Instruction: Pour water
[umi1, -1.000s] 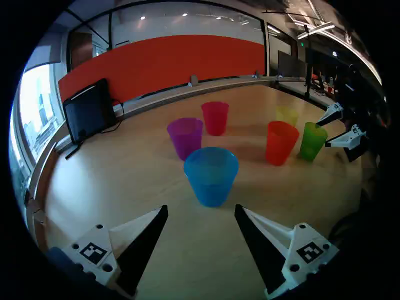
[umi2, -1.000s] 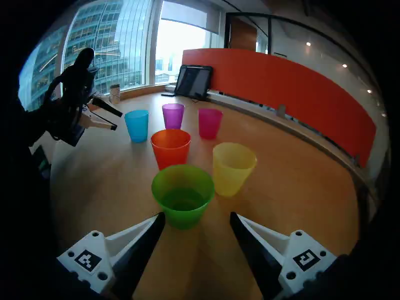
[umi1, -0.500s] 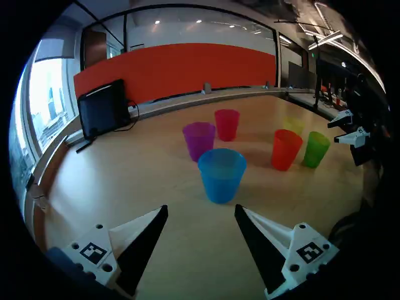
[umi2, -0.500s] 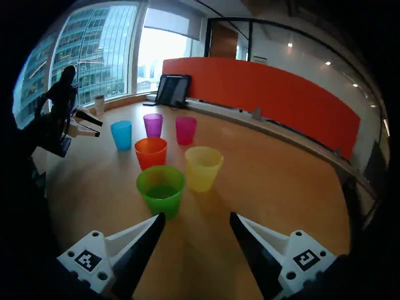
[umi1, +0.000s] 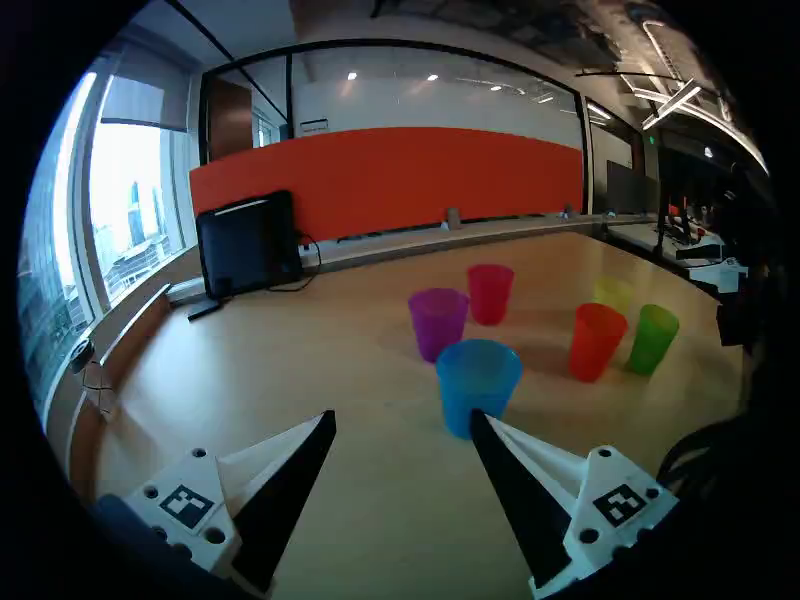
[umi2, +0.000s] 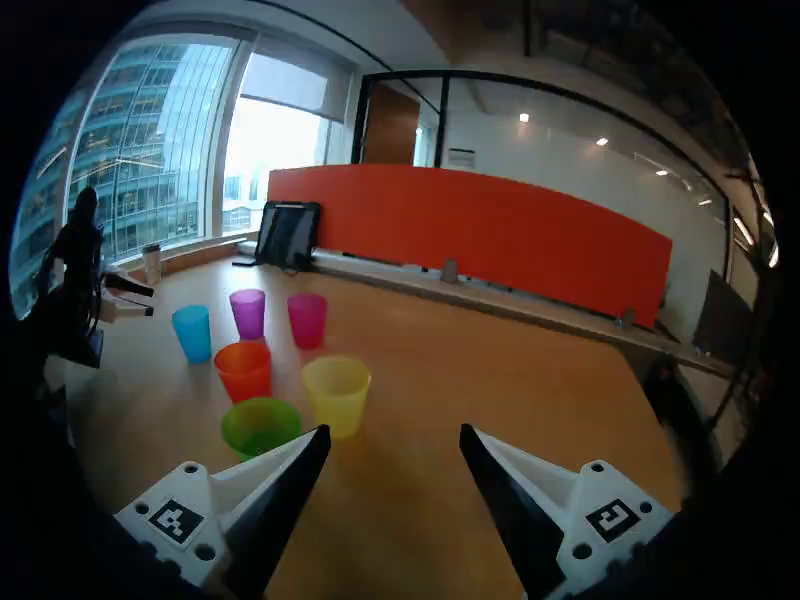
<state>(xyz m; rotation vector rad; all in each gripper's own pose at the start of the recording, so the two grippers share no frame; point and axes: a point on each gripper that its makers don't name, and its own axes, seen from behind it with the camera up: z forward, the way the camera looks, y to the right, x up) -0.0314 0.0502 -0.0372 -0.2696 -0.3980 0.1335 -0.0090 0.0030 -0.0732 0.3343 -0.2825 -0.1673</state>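
Note:
Several coloured plastic cups stand upright and close together on a wooden table. In the left gripper view the blue cup (umi1: 478, 385) is nearest, just beyond my right fingertip, with purple (umi1: 438, 322), pink (umi1: 490, 293), orange (umi1: 597, 340), green (umi1: 652, 338) and yellow (umi1: 612, 293) cups behind it. My left gripper (umi1: 402, 418) is open and holds nothing. In the right gripper view the green cup (umi2: 260, 428) is nearest, by my left fingertip, beside the yellow cup (umi2: 336, 393) and the orange cup (umi2: 245, 370). My right gripper (umi2: 394, 432) is open and holds nothing.
A black screen (umi1: 250, 245) leans at the table's far edge below an orange wall panel (umi2: 480, 225). A paper cup (umi2: 152, 262) stands on the window ledge. The other gripper (umi2: 118, 296), held by a dark figure, is at the far left. Bare tabletop (umi2: 520, 400) stretches right of the cups.
Both grippers have drawn back from the cups, which now look smaller and farther. The blue cup has drifted right in the left view, and the green cup left in the right view.

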